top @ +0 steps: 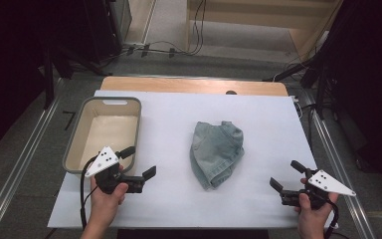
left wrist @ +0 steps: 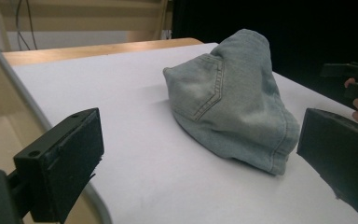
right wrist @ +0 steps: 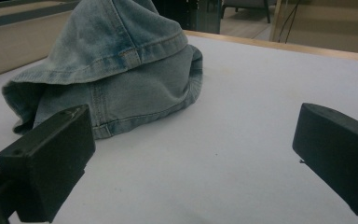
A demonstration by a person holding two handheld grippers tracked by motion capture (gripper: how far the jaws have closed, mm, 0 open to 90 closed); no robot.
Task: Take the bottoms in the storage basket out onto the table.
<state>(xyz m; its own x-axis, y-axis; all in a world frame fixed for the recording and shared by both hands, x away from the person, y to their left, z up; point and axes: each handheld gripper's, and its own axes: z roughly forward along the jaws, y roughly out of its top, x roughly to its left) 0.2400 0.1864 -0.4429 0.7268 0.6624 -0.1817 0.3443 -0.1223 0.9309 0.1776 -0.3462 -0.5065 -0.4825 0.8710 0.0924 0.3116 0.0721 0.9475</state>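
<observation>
Your left gripper [top: 140, 162] and right gripper [top: 285, 176] both gape wide, empty, flanking the crumpled denim garment [top: 215, 152] between them, well apart from each, ready to pinch its edges.

Beige bin [top: 82, 130] (hollow) — left on white table [top: 273, 124].

Light-blue denim garment [top: 216, 153] crumpled in heap, mid-table, ungripped.

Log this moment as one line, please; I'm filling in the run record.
left gripper: open, empty, beside bin | right gripper: open, empty | denim garment: bunched on white sheet, between grippers, untouched
</observation>
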